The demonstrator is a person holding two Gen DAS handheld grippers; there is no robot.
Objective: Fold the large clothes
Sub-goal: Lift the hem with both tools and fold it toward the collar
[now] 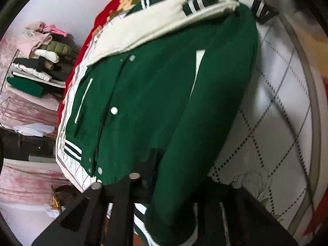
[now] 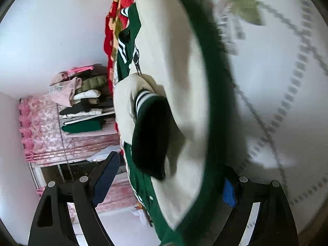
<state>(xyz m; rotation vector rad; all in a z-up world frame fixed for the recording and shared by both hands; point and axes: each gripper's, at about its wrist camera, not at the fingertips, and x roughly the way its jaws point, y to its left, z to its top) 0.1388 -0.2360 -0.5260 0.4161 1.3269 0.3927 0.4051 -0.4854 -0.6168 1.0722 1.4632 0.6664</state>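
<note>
Nearest the left wrist camera, the left tongs [image 1: 170,192] are pinched on the lower part of the dark green varsity jacket with cream sleeves and striped ribbed trim [image 1: 155,102]; green cloth bulges up between the black fingers and hides their tips, so the exact hold is hard to make out. The striped hem below the fingers is cut off by the frame's lower edge. The jacket lies front-up, snap buttons showing along its placket, on the white quilted bed cover with a dotted diamond pattern [image 1: 276,106]. A cream sleeve is folded across its upper body, the striped cuff near the top edge.

In the right wrist view, the right tongs [image 2: 164,186] stand with their jaws wide apart, the navy pad of one finger [image 2: 106,178] free in the air and the blue pad of the other partly hidden behind a lifted fold of the jacket [image 2: 213,106]. Whether that pad touches the cloth cannot be told, as this side is badly blurred. A cream sleeve with a dark cuff hangs between the fingers.

Farther off, a red floral blanket [image 1: 114,6] [image 2: 110,32] peeks from beyond the jacket. Beyond the bed, a pile of folded clothes [image 1: 39,61] [image 2: 82,102] rests on a pink patterned cloth [image 1: 26,106] against the white wall [image 2: 51,30].
</note>
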